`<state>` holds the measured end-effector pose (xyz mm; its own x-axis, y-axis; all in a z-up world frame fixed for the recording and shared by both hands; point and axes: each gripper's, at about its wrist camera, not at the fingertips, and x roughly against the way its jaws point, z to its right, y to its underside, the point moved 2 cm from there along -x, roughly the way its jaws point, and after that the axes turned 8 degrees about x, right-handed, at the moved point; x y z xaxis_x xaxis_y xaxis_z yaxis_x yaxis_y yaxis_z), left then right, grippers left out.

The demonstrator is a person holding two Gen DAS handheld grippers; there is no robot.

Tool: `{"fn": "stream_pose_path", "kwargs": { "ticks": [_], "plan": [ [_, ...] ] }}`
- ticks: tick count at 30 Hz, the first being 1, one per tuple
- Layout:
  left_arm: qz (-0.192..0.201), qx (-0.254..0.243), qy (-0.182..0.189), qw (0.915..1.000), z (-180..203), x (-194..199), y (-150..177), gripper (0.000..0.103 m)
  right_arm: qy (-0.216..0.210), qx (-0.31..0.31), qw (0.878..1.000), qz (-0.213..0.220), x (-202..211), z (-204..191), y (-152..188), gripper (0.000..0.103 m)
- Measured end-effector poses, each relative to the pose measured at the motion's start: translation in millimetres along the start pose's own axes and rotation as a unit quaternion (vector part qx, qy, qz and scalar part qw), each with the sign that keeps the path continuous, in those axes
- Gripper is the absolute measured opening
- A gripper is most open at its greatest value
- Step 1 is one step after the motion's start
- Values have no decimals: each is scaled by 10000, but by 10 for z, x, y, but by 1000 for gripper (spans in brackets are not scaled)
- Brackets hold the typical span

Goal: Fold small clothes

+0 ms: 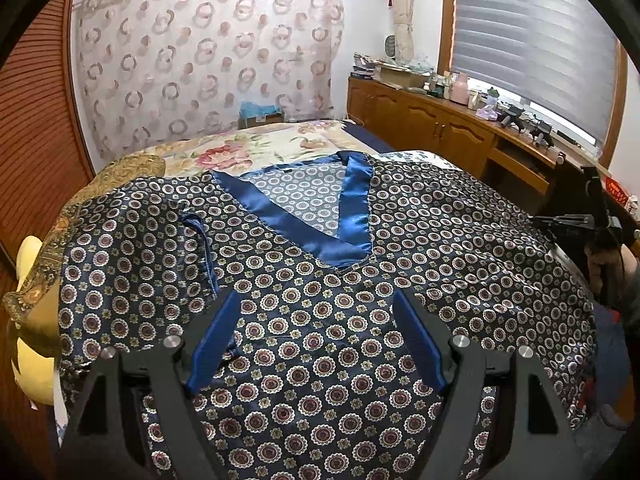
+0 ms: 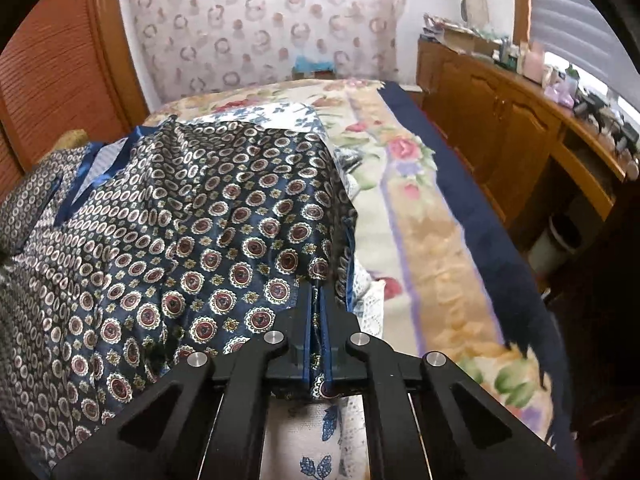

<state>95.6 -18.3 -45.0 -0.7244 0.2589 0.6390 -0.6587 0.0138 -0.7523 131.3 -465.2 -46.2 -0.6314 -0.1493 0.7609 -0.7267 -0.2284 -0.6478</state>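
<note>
Satin, navy and printed all over with small ringed medallions, makes up the V-neck top [image 1: 320, 280] that lies front-up across the bed [image 2: 440, 240], its plain blue neckband [image 1: 316, 216] pointing toward the near edge of the garment. Taking that neckband as the landmark: the left gripper [image 1: 316, 344] hovers just below it over the chest panel, its blue-padded fingers [image 1: 214, 344] spread wide with nothing between them, and whether they touch the cloth is hard to tell. To the left of the neckband one sleeve [image 1: 152, 240] is already turned inward over the body, its hem showing as a thin blue edge. Far to the right of the neckband, the right gripper [image 2: 318, 320] has its jaws pressed together on the other side edge of the top, and the fabric there rises in a tented ridge off the floral bedspread [image 2: 400, 184]. The step in hand looks like the second side fold, the mirror of the one already laid. The next move would call for carrying the pinched edge across toward the neckband while keeping it taut, since this slippery cloth will probably slide and wrinkle; the free left gripper could press on the chest panel to anchor the fold line.
</note>
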Motion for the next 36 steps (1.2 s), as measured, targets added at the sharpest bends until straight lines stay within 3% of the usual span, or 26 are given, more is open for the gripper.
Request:
{"fn": "stream_pose_path", "kwargs": {
  "ticks": [7, 14, 23, 26, 30, 36],
  "plan": [
    [136, 44, -120, 9998, 15, 55, 0, 78, -11, 325, 9981, 525, 230, -215, -253, 0],
    [291, 92, -198, 9993, 6, 135, -28, 78, -561, 873, 9912, 820, 354, -766, -557, 0],
    [355, 121, -243, 9990, -12, 173, -23, 78, -1082, 1392, 9833, 458, 150, -1478, -464, 1],
    [371, 158, -225, 9989, -22, 191, -6, 78, -1135, 1362, 9834, 374, 85, -1527, -434, 11],
    [377, 206, -214, 9988, -41, 197, 13, 78, -998, 1184, 9866, 521, 179, -1381, -496, 42],
    [359, 247, -187, 9989, -43, 182, 52, 78, -573, 872, 9931, 540, 190, -962, -589, 45]
  ]
}}
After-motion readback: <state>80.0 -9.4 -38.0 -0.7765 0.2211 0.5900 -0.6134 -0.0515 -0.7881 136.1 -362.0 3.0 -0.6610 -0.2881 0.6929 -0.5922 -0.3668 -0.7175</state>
